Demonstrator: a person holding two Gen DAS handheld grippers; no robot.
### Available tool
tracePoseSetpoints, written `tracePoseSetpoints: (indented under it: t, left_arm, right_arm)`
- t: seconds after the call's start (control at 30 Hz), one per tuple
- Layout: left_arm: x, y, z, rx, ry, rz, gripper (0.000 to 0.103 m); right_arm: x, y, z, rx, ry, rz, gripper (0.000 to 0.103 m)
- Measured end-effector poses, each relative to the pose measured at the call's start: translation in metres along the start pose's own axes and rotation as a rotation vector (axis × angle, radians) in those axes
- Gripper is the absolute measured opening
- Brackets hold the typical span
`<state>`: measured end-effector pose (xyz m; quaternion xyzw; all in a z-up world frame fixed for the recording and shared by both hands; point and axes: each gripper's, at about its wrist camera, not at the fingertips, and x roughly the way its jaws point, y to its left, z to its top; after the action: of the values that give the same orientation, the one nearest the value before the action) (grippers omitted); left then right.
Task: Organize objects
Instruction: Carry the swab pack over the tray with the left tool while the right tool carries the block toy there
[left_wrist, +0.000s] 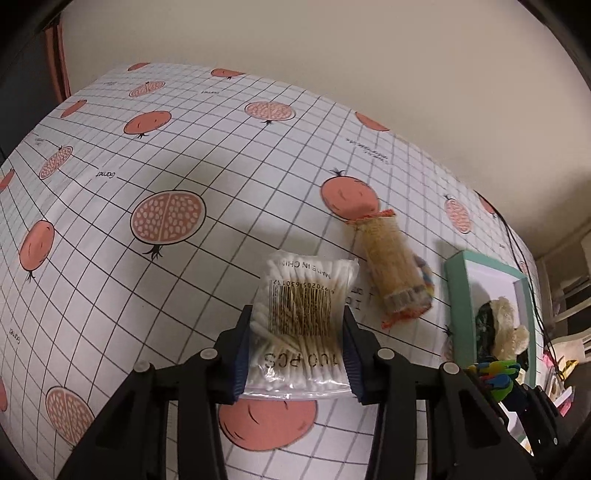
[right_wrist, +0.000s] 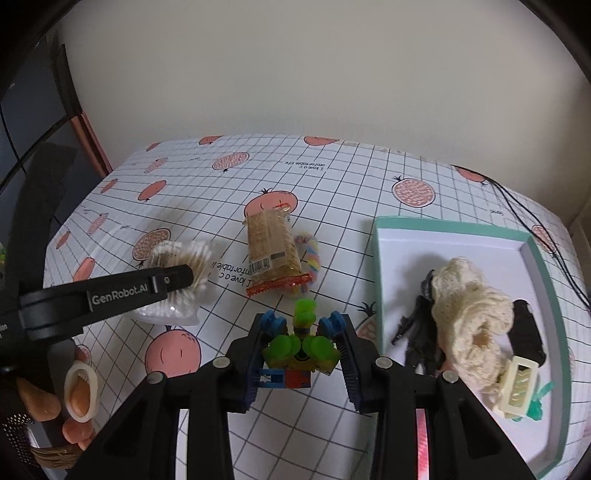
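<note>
The left gripper (left_wrist: 297, 354) had its two blue-padded jaws pinched on a clear plastic bag of white cotton swabs (left_wrist: 303, 325), one pad against each side of the bag, with the barcode and the "100 PCS" print facing the camera. In the right wrist view the same bag (right_wrist: 177, 280) appeared lifted a little off the white grid-patterned tablecloth with orange pomegranates (right_wrist: 332, 177), well to the left of the teal-rimmed white tray (right_wrist: 380, 258). A hand (right_wrist: 74, 391) showed at the lower left corner, fingers curled around the left tool's handle.

The right gripper (right_wrist: 301, 354) was clamped on a small toy built of bright green, blue, yellow and red plastic blocks (right_wrist: 299, 350), held just left of the tray's near corner; whether the toy touched the cloth I could not tell.

Left of the tray, between it and the swab bag, a long tan snack packet with orange crimped ends (right_wrist: 273, 254) lay flat on the cloth. A pastel twisted hair tie (right_wrist: 312, 251) rested against the packet's tray-side edge, partly tucked under it.

Inside the tray lay a cream crocheted bundle (right_wrist: 469, 317), with black items (right_wrist: 417, 328) on its left and right and a pale cream hair clip (right_wrist: 517, 384) at its near end.

A thin black cable (right_wrist: 532, 236) ran across the cloth just beyond the tray's far right corner.
</note>
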<state>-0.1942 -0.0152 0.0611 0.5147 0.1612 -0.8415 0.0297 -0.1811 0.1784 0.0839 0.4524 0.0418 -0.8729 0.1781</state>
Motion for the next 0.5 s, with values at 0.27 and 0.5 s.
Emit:
tracePoseSetpoints:
  t: [0.27, 0.5]
  left_arm:
    - [-0.024, -0.016, -0.016, 0.022, -0.019, -0.034, 0.045]
    - [-0.041, -0.036, -0.029, 0.050, -0.031, -0.071, 0.045]
  right_arm:
    - [-0.022, -0.018, -0.008, 0.015, -0.009, -0.023, 0.039]
    - [-0.044, -0.034, -0.016, 0.044, -0.028, -0.040, 0.039]
